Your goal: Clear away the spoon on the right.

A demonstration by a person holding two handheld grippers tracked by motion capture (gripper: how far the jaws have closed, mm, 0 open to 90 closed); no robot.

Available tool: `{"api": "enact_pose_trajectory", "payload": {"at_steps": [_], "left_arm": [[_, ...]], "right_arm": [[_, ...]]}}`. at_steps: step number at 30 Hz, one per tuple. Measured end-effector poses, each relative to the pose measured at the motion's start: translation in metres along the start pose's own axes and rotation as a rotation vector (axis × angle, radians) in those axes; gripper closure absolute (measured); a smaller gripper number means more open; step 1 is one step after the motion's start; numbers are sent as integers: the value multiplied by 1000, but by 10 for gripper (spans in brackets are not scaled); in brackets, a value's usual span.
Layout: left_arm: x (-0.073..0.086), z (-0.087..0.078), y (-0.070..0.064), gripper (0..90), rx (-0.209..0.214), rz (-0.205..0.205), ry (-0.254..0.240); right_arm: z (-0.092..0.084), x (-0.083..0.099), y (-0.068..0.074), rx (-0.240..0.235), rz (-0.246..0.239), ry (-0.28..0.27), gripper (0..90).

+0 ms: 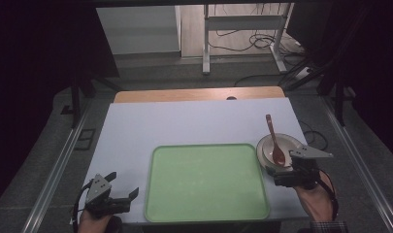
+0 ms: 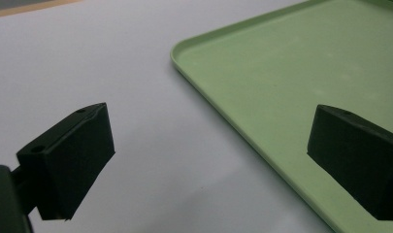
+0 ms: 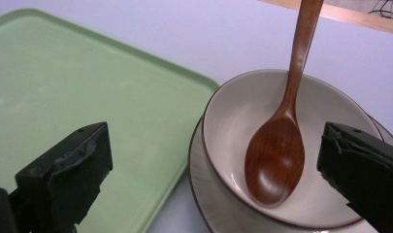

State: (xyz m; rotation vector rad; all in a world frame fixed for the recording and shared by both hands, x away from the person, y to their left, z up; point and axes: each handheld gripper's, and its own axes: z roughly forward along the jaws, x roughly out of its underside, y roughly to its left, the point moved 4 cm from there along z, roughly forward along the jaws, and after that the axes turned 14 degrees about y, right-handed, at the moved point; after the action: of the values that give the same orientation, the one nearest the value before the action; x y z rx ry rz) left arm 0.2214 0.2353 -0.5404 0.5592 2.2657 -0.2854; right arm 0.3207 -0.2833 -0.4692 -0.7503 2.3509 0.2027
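A light green tray (image 1: 206, 182) lies empty at the table's front centre. Just right of it, a white bowl (image 1: 269, 145) with a dark rim sits on a plate, and a brown wooden spoon (image 1: 275, 141) rests inside it with its handle pointing away. My right gripper (image 1: 280, 171) hovers open at the bowl's near rim, and the right gripper view shows the bowl (image 3: 242, 121), the spoon (image 3: 276, 155) and the plate (image 3: 204, 189) between its jaws. My left gripper (image 1: 122, 185) is open near the front left corner, beside the tray's left edge (image 2: 223, 107), holding nothing.
The white table top (image 1: 184, 121) has a wooden strip (image 1: 199, 93) along its far edge. Behind the table stand a metal frame (image 1: 242, 29) and loose cables (image 1: 267, 43) on the floor. Rails run along both sides of the table.
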Motion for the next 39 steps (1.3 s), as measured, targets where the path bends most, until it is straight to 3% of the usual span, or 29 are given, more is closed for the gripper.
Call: {"api": "enact_pose_trajectory", "payload": {"at_steps": [13, 24, 28, 33, 35, 39], "left_arm": [[0, 0, 0, 25, 2, -2, -1], [0, -1, 1, 24, 6, -9, -4], [0, -1, 1, 24, 6, -9, -4], [0, -1, 1, 24, 6, -9, -5], [0, -1, 1, 24, 6, -9, -5], [0, -1, 1, 24, 6, -9, -5]], "right_arm": [[12, -23, -14, 13, 19, 0, 0], [28, -36, -24, 47, 32, 59, 0], [36, -44, -31, 37, 75, 72, 0], [41, -50, -37, 37, 95, 97, 0], [44, -52, -39, 28, 104, 116, 6], [49, -58, -42, 53, 109, 139, 114]]}}
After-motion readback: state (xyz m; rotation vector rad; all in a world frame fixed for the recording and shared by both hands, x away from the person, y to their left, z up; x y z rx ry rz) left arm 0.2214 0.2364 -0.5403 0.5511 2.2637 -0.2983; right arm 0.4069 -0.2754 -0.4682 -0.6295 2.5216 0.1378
